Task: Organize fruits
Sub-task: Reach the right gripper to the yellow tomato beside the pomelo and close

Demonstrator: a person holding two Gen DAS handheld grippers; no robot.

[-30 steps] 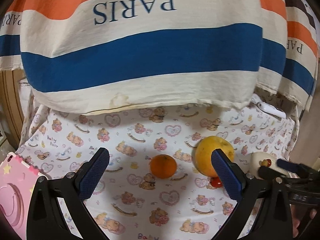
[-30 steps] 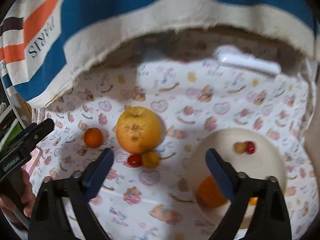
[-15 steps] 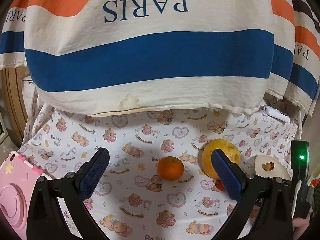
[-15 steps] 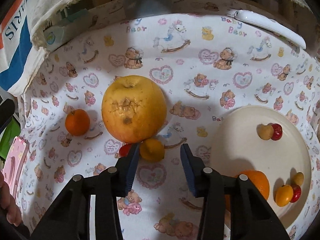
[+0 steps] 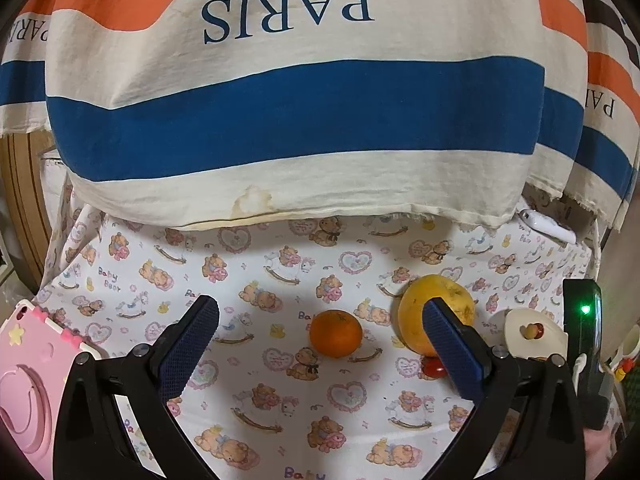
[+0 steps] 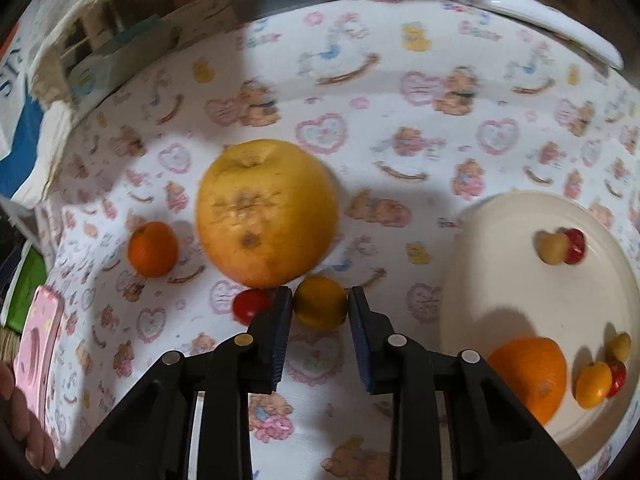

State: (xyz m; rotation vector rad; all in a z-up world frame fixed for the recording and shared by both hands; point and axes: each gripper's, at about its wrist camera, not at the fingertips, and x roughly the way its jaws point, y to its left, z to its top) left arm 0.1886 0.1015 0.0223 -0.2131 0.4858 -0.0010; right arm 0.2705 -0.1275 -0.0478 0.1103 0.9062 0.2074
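Note:
In the right wrist view my right gripper (image 6: 320, 304) has its jaws close on either side of a small yellow-orange fruit (image 6: 320, 301) on the printed cloth; I cannot tell whether the pads touch it. A red cherry tomato (image 6: 250, 305) lies just left, a large yellow grapefruit (image 6: 266, 212) behind, a small tangerine (image 6: 153, 249) further left. A cream plate (image 6: 500, 280) at right holds an orange (image 6: 530, 376) and several small fruits. My left gripper (image 5: 320, 328) is open and empty, above the cloth, with the tangerine (image 5: 336, 333) and grapefruit (image 5: 432, 312) beyond its fingers.
A striped "PARIS" cloth (image 5: 300, 100) hangs over the back of the table. A pink case (image 5: 24, 392) lies at the left edge. A white remote (image 6: 548, 20) lies at the far right. The plate also shows in the left wrist view (image 5: 536, 332).
My right gripper dropped toward the cloth and narrowed from wide open to close around the small yellow-orange fruit. My left gripper rose and drew back slightly, still open.

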